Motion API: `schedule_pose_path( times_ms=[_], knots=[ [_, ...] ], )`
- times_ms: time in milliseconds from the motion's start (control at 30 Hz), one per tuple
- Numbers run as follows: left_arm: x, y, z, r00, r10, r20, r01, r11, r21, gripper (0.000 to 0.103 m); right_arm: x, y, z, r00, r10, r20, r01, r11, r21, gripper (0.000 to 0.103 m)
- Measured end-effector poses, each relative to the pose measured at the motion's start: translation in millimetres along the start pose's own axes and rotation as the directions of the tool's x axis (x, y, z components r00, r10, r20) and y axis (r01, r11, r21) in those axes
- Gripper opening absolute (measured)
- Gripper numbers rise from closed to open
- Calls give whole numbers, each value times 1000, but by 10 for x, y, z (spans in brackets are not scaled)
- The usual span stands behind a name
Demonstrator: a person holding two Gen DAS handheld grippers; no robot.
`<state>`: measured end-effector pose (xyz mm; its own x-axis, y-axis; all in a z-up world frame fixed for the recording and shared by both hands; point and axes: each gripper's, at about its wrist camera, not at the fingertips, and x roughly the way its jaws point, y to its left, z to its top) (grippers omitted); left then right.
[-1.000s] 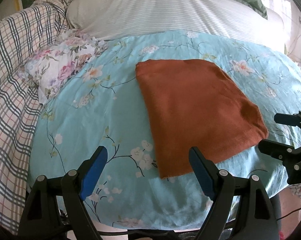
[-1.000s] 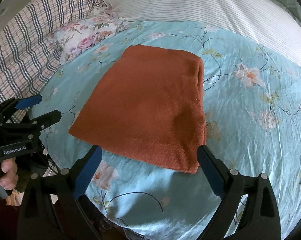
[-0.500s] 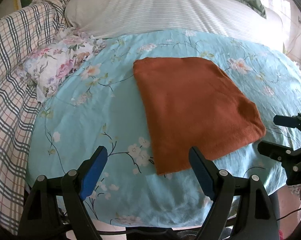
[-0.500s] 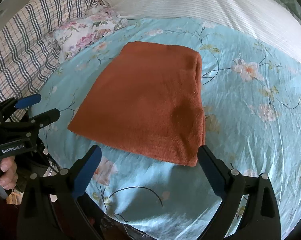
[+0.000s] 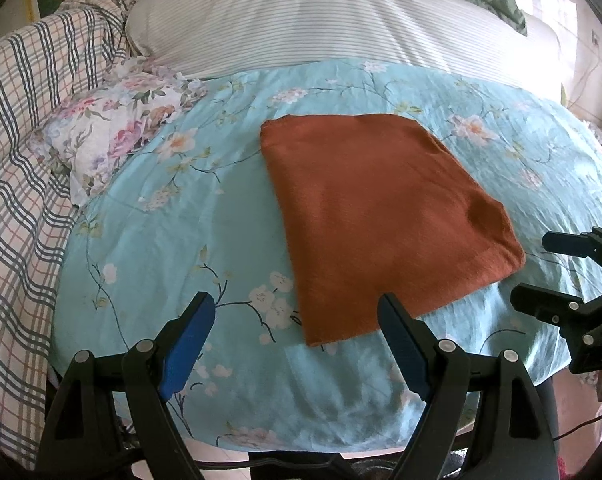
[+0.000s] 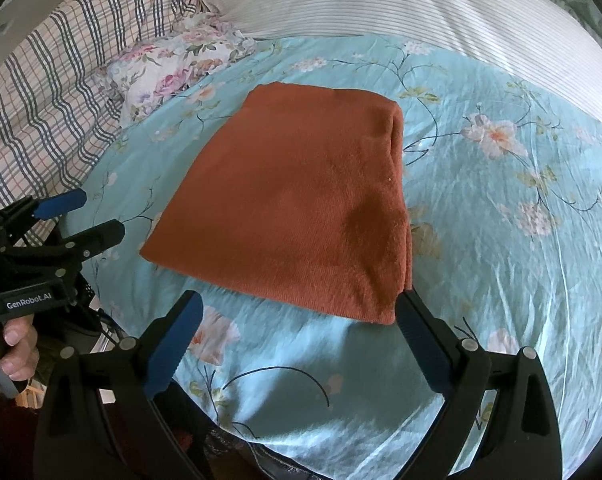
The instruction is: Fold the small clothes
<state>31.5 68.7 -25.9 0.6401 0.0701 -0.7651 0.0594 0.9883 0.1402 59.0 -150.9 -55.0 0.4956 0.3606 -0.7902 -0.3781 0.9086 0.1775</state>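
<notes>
Rust cloth (image 5: pixel 385 216), folded, flat on bed (image 5: pixel 181 208) — likely soft, light, limp; pinch near corners. Left gripper (image 5: pixel 297 334) and right gripper (image 6: pixel 299 340) both spread, empty.

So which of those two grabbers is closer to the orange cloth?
Right, by a little. The right gripper hangs open at the cloth's near edge, one of its fingers beside the corner. The left gripper hangs open just off the near-left corner.
</notes>
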Motion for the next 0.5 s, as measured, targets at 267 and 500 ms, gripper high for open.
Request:
schedule_pose_path(
  times_ms=[267, 500],
  knots=[
    [-6, -10, -5, 1000, 0, -1, 0, 1000, -2, 84, -2, -3, -10, 1000, 0, -2, 0, 1000, 2, 97],
    [-11, -13, -13, 1000, -3, -3, 3, 1000, -3, 84, -1, -26, -2, 1000, 3, -1, -3, 1000, 0, 97]
  ],
)
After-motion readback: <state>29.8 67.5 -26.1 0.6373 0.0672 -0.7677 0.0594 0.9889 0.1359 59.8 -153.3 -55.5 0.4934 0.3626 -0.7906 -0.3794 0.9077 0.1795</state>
